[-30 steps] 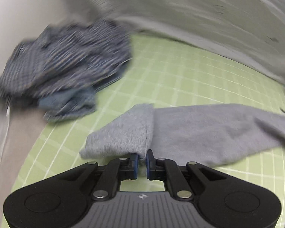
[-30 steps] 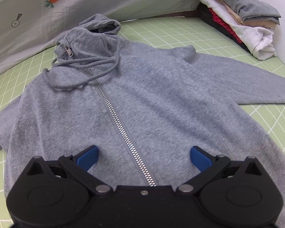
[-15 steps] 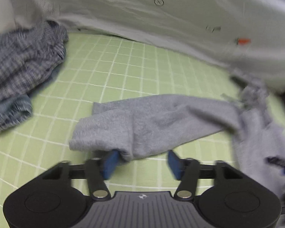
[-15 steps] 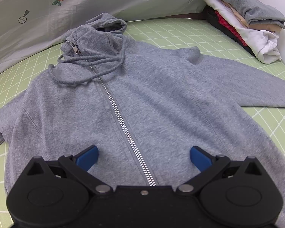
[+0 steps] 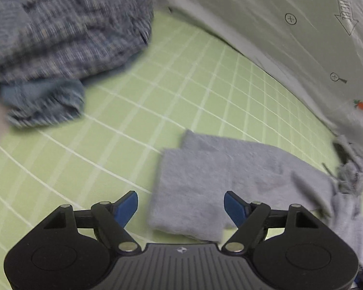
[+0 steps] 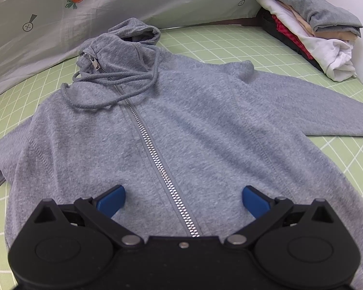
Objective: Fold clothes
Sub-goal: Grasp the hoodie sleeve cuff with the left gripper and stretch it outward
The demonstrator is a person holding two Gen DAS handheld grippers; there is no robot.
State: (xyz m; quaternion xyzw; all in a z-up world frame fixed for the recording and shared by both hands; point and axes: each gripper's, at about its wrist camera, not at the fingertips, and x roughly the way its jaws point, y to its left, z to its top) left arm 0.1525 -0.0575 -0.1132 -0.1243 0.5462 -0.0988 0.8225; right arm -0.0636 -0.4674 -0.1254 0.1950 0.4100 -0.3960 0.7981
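A grey zip hoodie (image 6: 181, 120) lies face up on the green grid mat (image 6: 230, 46), hood at the far end, drawstrings loose over the chest. My right gripper (image 6: 183, 191) hovers open over its lower front, one finger on each side of the zipper (image 6: 157, 159). In the left wrist view the hoodie's sleeve (image 5: 205, 181) lies on the mat (image 5: 181, 84) with its cuff end doubled over. My left gripper (image 5: 179, 197) is above that cuff and its jaws are closing. The cuff sits between them, untouched by the blue pads.
A heap of blue checked clothes (image 5: 60, 36) sits at the mat's far left. A stack of folded garments (image 6: 309, 31) stands at the far right. A white sheet with carrot prints (image 6: 60, 4) rises behind the mat.
The left gripper let go of the sleeve cuff and opened wide, then swung and rolled so the cuff now lies between its jaws. The right gripper stayed put.
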